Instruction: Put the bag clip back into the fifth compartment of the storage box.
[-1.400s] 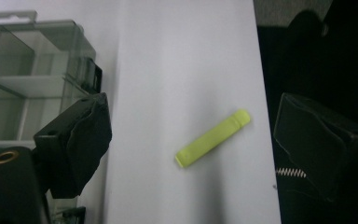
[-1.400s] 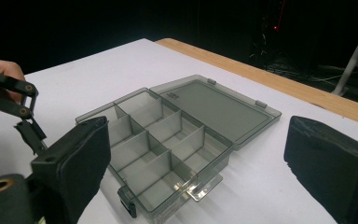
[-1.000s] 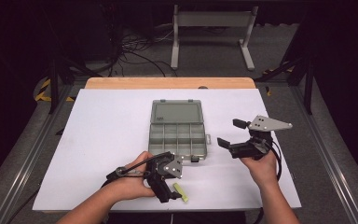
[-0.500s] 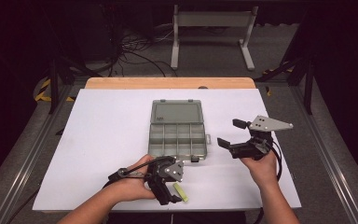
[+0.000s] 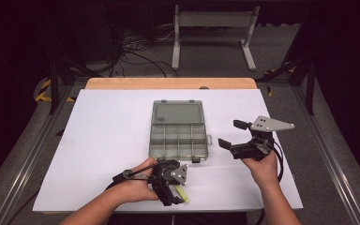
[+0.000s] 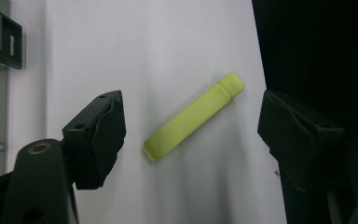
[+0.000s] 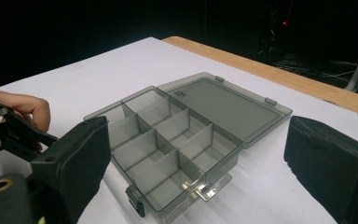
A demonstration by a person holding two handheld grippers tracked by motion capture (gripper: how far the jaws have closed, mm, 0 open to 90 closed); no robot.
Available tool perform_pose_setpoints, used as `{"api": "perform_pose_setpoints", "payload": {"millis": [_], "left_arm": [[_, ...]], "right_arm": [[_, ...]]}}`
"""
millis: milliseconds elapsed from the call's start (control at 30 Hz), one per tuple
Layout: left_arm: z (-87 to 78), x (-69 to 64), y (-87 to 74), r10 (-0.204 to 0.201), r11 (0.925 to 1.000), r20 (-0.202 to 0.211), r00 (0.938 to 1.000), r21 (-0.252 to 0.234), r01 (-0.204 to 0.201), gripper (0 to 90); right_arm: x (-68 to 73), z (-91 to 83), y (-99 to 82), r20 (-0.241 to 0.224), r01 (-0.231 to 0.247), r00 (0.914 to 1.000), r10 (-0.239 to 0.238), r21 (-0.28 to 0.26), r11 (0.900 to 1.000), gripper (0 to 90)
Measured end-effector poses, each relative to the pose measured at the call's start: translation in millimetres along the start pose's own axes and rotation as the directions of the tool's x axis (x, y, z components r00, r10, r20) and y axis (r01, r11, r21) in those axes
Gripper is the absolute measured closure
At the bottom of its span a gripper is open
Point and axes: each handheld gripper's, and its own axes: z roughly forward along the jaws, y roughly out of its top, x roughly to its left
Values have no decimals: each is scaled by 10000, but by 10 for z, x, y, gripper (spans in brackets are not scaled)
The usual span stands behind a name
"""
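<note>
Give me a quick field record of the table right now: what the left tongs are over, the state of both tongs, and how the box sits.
work surface: white sheet on the table
target: yellow-green stick, lying flat near the front edge
left tongs: straddling the stick, jaws have just been closing, pads not yet touching it
right tongs: open, nothing between the jaws, to the right of the box
box: grey, lid folded back flat, divided compartments look empty
stick to box: apart, stick nearer the person
</note>
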Motion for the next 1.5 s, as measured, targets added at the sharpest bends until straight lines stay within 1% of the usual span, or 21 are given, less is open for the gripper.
{"api": "perform_pose_setpoints", "payload": {"millis": [100,200,233,267,367,433,467,533,733,867,933,1033,1100,1167,1267,1300,1333,1367,1433,1467,1500], "left_arm": [[31,-8,2,-20,10000,-20,10000,58,20,265],[36,-7,6,72,9998,-53,10000,193,-71,290],[45,0,3,98,9999,-3,10000,125,-98,300],[51,2,1,87,9999,44,10000,113,-87,314],[66,4,-1,182,9996,-66,9998,197,-180,361],[82,16,-6,163,9996,11,9999,219,-163,386],[90,12,-8,73,9998,-1,10000,204,-73,405],[105,19,-8,131,9995,62,9999,297,-133,429],[106,12,-6,237,9990,-185,9995,377,-230,504],[103,11,-5,289,9989,-190,9994,386,-282,542],[100,3,-5,300,9990,-152,9994,341,-295,590],[85,-8,-5,430,9979,-159,9989,484,-422,726],[85,-13,-5,394,9981,-178,9991,487,-384,771],[91,-14,-3,459,9981,-249,9986,434,-448,773],[66,-26,19,539,9967,-513,9972,639,-506,776],[66,-26,19,539,9967,-513,9972,639,-506,777],[60,-23,20,499,9973,-414,9979,552,-476,777],[40,-25,22,451,9978,-497,9977,499,-426,777],[-14,-19,29,427,9983,-505,9978,409,-407,777],[-59,-15,32,374,9990,-486,9981,252,-362,777],[-89,-18,36,349,9992,-581,9977,234,-336,777]], "right_arm": [[-2,5,-3,-13,-7,10000,7,25,10000,75],[-4,6,-5,-21,-29,10000,29,30,10000,75],[-5,4,-4,-3,-16,10000,16,43,10000,75],[-5,4,-4,-7,-25,10000,25,41,10000,75],[-10,2,-5,14,-29,10000,28,78,10000,75],[-18,2,-9,18,-50,10000,49,70,10000,75],[-20,3,-11,7,-94,10000,94,54,9999,75],[-20,1,-11,22,-52,10000,51,75,10000,75],[-21,-1,-12,-3,-23,10000,23,62,10000,75],[-20,5,-14,-6,-44,10000,44,84,10000,75],[-22,7,-15,-30,-89,10000,89,88,9999,74],[-36,8,-21,-87,-207,9997,207,47,9998,72],[-44,9,-26,-97,-217,9997,217,37,9998,71],[-44,10,-28,-87,-238,9997,238,16,9997,71],[-46,15,-31,-94,-234,9997,235,50,9997,71],[-46,15,-31,-94,-234,9997,235,50,9997,71],[-46,17,-32,-73,-233,9997,234,68,9997,71],[-46,18,-32,-76,-237,9997,238,75,9997,71],[-48,17,-34,-65,-260,9996,260,74,9996,71],[-49,16,-34,-62,-264,9996,265,75,9996,71],[-49,17,-34,-64,-268,9996,268,75,9996,71]]}}
